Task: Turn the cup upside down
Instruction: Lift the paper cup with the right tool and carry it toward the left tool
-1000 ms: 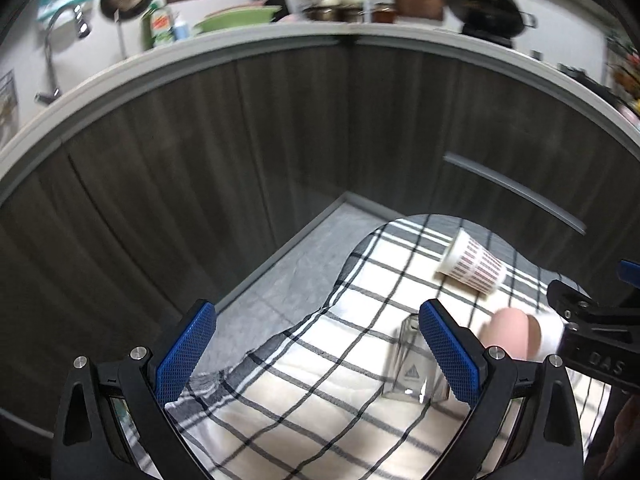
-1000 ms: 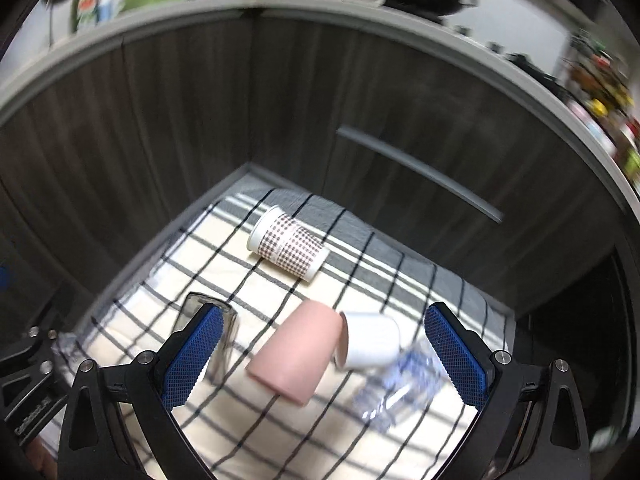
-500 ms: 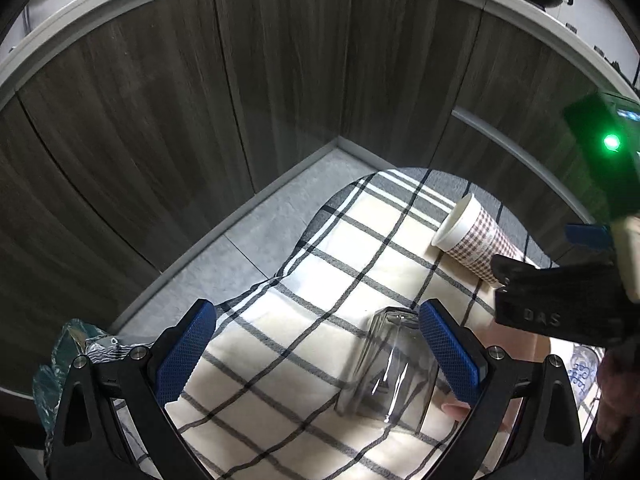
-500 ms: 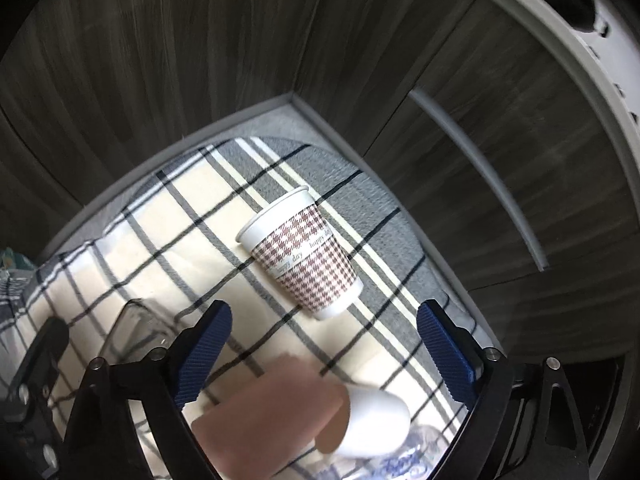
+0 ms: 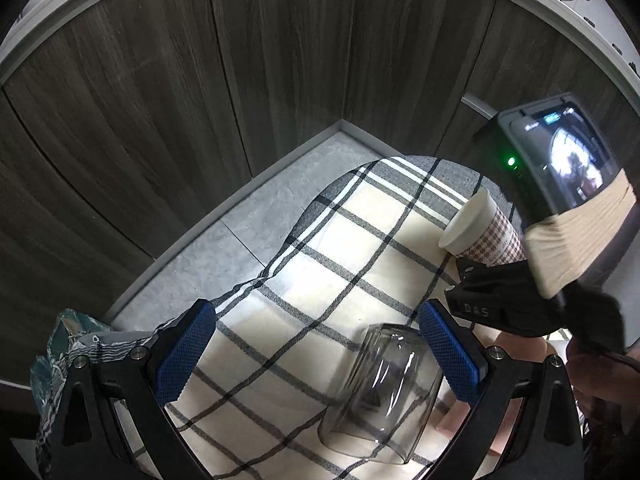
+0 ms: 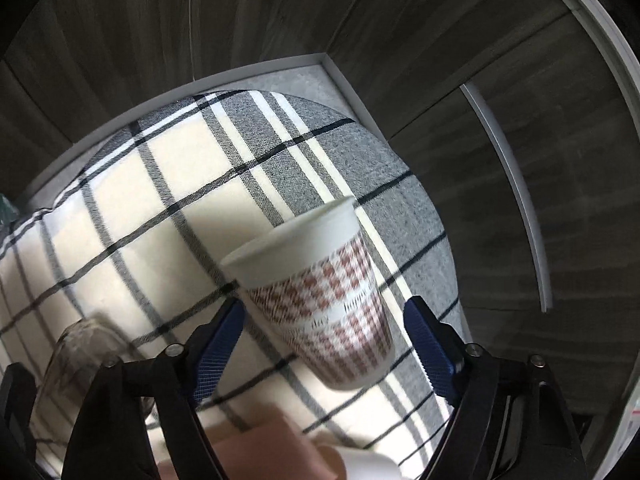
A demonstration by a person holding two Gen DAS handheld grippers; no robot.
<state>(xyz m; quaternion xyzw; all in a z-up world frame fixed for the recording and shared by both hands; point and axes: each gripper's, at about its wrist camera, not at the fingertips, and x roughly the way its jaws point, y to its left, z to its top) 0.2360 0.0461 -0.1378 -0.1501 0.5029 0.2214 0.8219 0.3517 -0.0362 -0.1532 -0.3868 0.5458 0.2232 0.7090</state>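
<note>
right gripper (image 6: 324,340) gaped wide around lying paper cup (image 6: 320,300), approach step; next it needed closing, then lifting and inverting. left gripper (image 5: 316,352) gaped, idle.

Dim fisheye views, edges bent and dark; cloth (image 6: 120,216) is bright, glass (image 5: 384,392) glares at 5 o'clock.

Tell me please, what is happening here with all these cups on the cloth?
A person holds a pair of tongs in each hand over a checked cloth on the floor. The right tongs are open around a patterned paper cup lying on its side, not gripping it. The left tongs are open too, above a clear glass also lying on its side. A pink cup lies nearby. No cup is flipped upside down yet.
</note>
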